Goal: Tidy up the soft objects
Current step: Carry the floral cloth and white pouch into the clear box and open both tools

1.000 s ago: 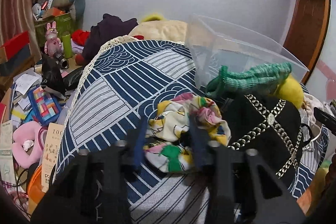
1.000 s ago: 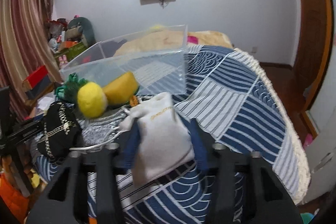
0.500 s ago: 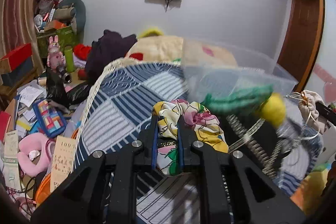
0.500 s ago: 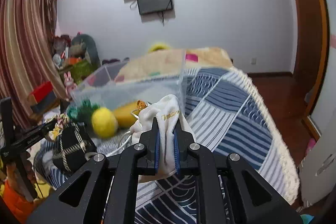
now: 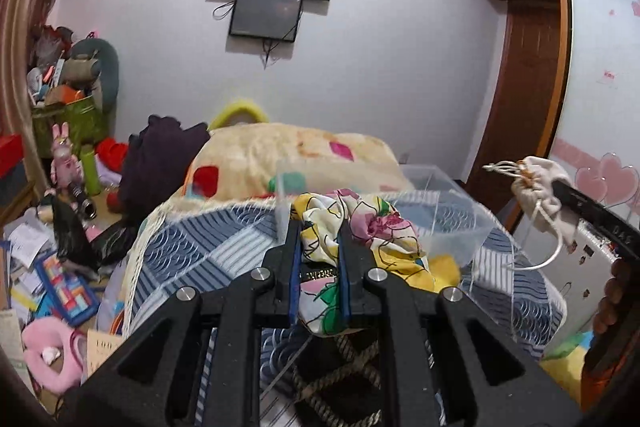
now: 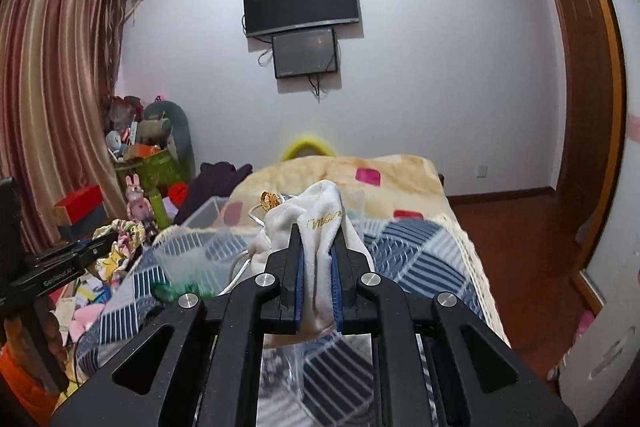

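Observation:
My left gripper [image 5: 319,259] is shut on a floral cloth bundle [image 5: 368,231] and holds it in the air in front of the clear plastic bin [image 5: 452,227] on the bed. My right gripper [image 6: 319,259] is shut on a white drawstring pouch [image 6: 320,219], also lifted, over the bin [image 6: 188,259]. The pouch also shows at the right of the left wrist view [image 5: 540,187]; the floral bundle shows at the left of the right wrist view [image 6: 120,239]. A black studded bag [image 5: 340,379] lies below the left gripper. A yellow plush [image 5: 444,267] and a green knit piece [image 6: 176,287] lie by the bin.
The bed has a blue-and-white patterned cover [image 6: 420,259] and a cream blanket [image 5: 288,159] at the far end. Clutter of toys, books and boxes fills the floor at the left [image 5: 60,267]. A wooden door [image 5: 524,95] and a white cabinet [image 5: 592,259] stand at the right.
Both grippers closed, the left on the floral bundle and the right on the white pouch. Both have lifted their items off the bed, higher than half a second ago.

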Demonstrator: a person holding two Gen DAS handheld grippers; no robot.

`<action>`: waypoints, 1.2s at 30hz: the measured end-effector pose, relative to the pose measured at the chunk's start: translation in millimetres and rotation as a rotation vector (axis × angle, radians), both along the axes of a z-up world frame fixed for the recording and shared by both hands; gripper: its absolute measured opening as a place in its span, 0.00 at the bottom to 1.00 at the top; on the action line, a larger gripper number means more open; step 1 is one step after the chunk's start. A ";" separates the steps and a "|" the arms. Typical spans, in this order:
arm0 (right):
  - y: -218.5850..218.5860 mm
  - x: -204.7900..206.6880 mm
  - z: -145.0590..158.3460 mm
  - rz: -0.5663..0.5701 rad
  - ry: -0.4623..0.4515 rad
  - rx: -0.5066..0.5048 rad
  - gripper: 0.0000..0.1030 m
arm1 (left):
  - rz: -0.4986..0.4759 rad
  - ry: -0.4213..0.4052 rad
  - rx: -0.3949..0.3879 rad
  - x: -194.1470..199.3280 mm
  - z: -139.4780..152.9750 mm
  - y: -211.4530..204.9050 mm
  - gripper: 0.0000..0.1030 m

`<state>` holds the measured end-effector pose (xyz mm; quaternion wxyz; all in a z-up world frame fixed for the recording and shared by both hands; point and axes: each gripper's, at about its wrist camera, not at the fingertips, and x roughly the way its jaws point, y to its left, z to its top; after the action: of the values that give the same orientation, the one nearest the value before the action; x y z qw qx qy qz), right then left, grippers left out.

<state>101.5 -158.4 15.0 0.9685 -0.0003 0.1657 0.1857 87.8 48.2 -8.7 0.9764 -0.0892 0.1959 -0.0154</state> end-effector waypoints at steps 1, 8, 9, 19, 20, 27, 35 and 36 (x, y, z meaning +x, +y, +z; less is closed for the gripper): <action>4.4 6.6 2.5 0.002 -0.007 -0.004 0.10 | -0.003 -0.006 0.004 4.3 4.9 -0.8 0.14; 28.6 37.0 7.9 0.032 -0.008 -0.021 0.10 | -0.001 -0.007 0.003 35.8 20.2 1.2 0.14; 32.9 42.8 7.7 0.036 -0.004 -0.026 0.10 | -0.005 0.001 -0.003 41.5 20.0 1.5 0.14; 55.9 78.9 -17.6 0.036 0.083 -0.097 0.10 | -0.014 0.133 0.013 97.8 -5.3 -1.5 0.14; 56.8 82.8 -19.2 0.034 0.093 -0.105 0.10 | -0.015 0.145 0.016 101.6 -8.6 -2.5 0.14; 61.7 101.8 -41.5 0.052 0.204 -0.148 0.10 | -0.033 0.216 0.087 127.0 -25.8 -17.4 0.14; 66.2 104.9 -54.1 0.081 0.268 -0.213 0.11 | -0.064 0.274 0.124 136.8 -39.0 -31.4 0.15; 67.8 106.6 -53.6 0.080 0.271 -0.218 0.11 | -0.063 0.279 0.130 137.9 -39.5 -32.3 0.15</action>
<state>208.2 -90.5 -38.6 0.9233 -0.0871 0.3138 0.2035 225.7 15.9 -48.2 0.9426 -0.0209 0.3327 -0.0208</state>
